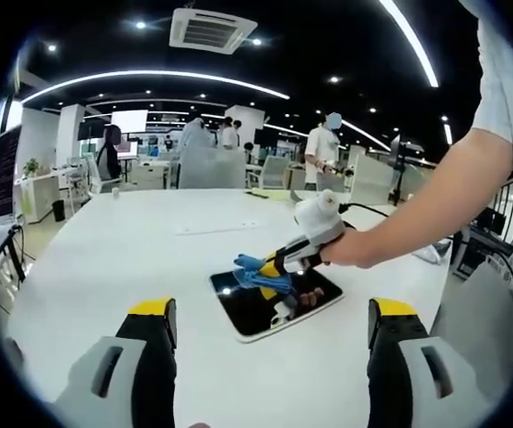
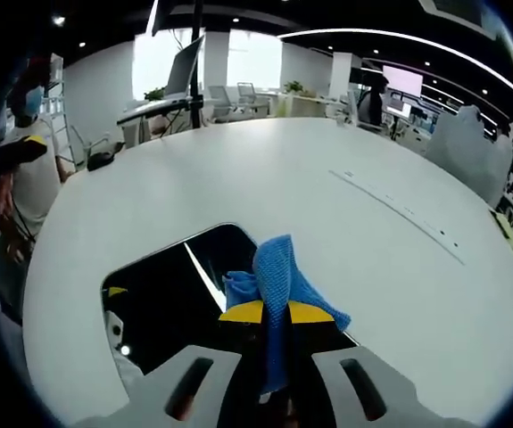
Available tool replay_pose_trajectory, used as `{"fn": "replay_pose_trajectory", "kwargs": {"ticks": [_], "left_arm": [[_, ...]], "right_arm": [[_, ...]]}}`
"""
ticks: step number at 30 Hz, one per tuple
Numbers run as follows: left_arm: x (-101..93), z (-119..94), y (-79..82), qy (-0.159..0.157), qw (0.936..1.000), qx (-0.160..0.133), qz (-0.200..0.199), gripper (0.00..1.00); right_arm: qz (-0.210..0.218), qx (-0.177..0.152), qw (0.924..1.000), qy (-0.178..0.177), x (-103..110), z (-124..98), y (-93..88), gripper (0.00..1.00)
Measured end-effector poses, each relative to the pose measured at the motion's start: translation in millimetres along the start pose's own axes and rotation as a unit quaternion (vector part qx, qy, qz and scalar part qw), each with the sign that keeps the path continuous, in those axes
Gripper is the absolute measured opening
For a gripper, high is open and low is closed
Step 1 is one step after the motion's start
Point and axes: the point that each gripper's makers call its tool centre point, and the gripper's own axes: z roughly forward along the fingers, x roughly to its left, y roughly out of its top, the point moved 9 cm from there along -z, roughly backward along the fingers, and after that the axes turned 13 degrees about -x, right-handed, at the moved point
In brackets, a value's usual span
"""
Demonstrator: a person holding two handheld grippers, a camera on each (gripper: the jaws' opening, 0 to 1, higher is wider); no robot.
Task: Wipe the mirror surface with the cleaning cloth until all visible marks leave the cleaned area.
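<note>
Big white table (image 1: pixel 104 267) in an open office. Left gripper (image 1: pixel 269 334) gaping, idle at frame bottom. Mirror (image 1: pixel 278 308) mid-frame, right gripper (image 1: pixel 269 265) clamped on blue cloth (image 2: pixel 278 267), pressing the glass. Probably mid-wipe; can't tell what marks remain.

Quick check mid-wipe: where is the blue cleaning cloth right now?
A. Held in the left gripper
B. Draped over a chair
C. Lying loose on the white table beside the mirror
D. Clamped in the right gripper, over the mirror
D: the right gripper is shut on the blue cleaning cloth, over the mirror; the left gripper is open.
</note>
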Motion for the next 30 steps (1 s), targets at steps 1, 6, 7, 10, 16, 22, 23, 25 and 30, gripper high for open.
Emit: {"fn": "replay_pose_trajectory", "kwargs": {"ticks": [1,6,7,10,16,22,23,25,30], "left_arm": [[-0.2,0.0,0.2,0.0,1.0,-0.001,0.0,0.89],[-1.8,0.4,0.8,-0.004,0.9999,0.0,0.009,0.89],[-1.8,0.6,0.9,-0.004,1.0,-0.001,0.007,0.88],[-2.5,1.3,1.8,-0.004,1.0,-0.004,0.007,0.88],[-3.9,1.5,1.9,-0.007,0.9999,-0.005,0.008,0.88],[-4.8,1.4,4.0,-0.009,0.9998,-0.009,0.015,0.87],[-4.9,1.5,4.0,-0.01,0.9998,-0.009,0.014,0.87],[-5.2,1.8,4.0,-0.013,0.9998,-0.007,0.012,0.88],[-5.3,2.0,4.4,-0.017,0.9998,-0.006,0.011,0.88]], "right_arm": [[-0.001,0.001,1.0,0.0,-0.8,-1.1,-0.5,0.03],[-0.003,0.007,1.0,-0.003,-3.7,-6.3,-2.6,0.03],[-0.003,0.008,1.0,-0.003,-4.3,-7.2,-3.0,0.03],[-0.005,0.012,0.9999,-0.004,-6.2,-10.1,-4.5,0.03],[-0.004,0.018,0.9998,-0.012,-9.6,-17.9,-8.0,0.03],[-0.002,0.019,0.9996,-0.02,-12.8,-25.8,-12.4,0.03],[-0.003,0.02,0.9996,-0.021,-14.0,-27.0,-13.0,0.03],[-0.002,0.021,0.9995,-0.023,-15.7,-29.2,-14.0,0.03],[0.0,0.023,0.9993,-0.029,-18.6,-33.7,-16.5,0.03]]}}
